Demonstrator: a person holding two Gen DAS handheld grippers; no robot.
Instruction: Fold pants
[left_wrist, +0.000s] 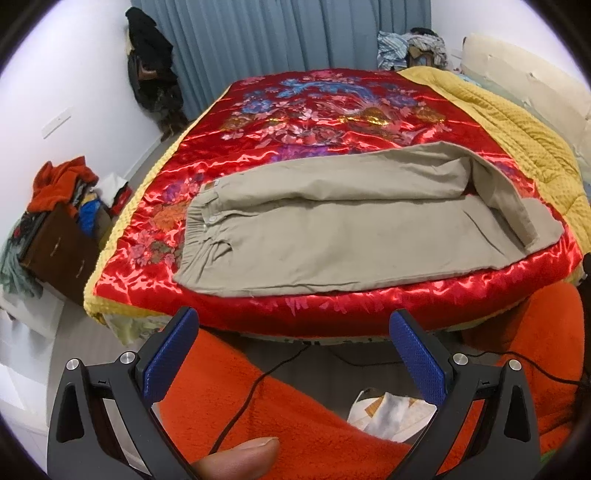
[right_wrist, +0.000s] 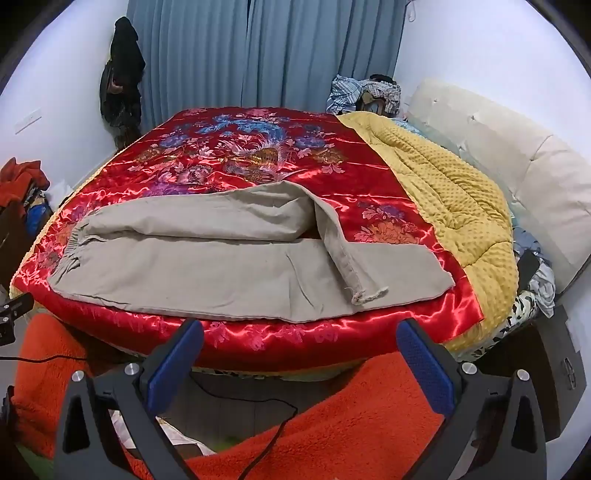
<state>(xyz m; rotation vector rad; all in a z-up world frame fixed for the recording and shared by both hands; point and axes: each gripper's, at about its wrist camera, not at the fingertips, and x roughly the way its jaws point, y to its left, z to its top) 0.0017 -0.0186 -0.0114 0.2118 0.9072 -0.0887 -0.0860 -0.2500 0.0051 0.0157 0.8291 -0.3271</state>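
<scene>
Beige pants (left_wrist: 332, 229) lie spread on a red satin bedspread (left_wrist: 332, 110), waistband at the left, legs running right. The far leg's end is flipped back over the near leg, its hem (right_wrist: 364, 291) frayed. In the right wrist view the same pants (right_wrist: 221, 266) span the bed's near edge. My left gripper (left_wrist: 293, 321) hangs open below the bed's front edge, nothing between its blue pads. My right gripper (right_wrist: 299, 332) is likewise open and bare, short of the pants. A thumb shows at the bottom of the left wrist view.
A yellow quilt (right_wrist: 450, 206) is bunched along the bed's right side by a cream headboard (right_wrist: 517, 177). Orange fleece-covered legs (left_wrist: 295, 406) and a black cable (left_wrist: 251, 398) sit below the grippers. A brown dresser piled with clothes (left_wrist: 62, 221) stands left. Blue curtains (right_wrist: 258, 55) hang behind.
</scene>
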